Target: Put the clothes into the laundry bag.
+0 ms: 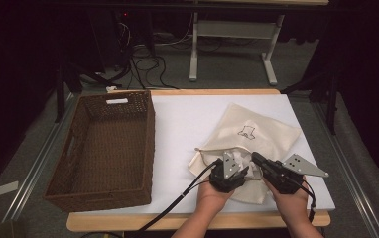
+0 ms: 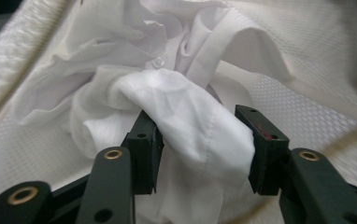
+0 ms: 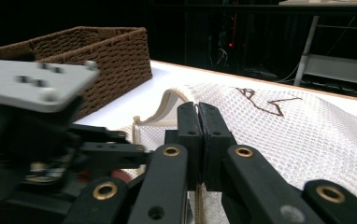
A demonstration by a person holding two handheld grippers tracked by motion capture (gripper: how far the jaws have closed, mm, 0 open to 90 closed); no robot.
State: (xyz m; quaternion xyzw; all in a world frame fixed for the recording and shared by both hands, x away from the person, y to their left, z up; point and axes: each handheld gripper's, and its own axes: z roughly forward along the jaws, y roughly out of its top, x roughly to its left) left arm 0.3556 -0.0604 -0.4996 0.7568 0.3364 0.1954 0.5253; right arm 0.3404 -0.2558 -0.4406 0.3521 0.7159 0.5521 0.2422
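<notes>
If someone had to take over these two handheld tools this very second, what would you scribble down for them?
Left tongs: jaws apart around a fold of the white shirt, not yet closed on it.
Right tongs: shut at the rim of the mesh bag; whether they pinch the fabric I cannot tell.
Shirt sits bunched in the bag's open mouth. The wicker basket stands on the table's left.
Done: bag opened, shirt reached.
Left, probably: close on the shirt, draw it out, perhaps into the basket.
</notes>
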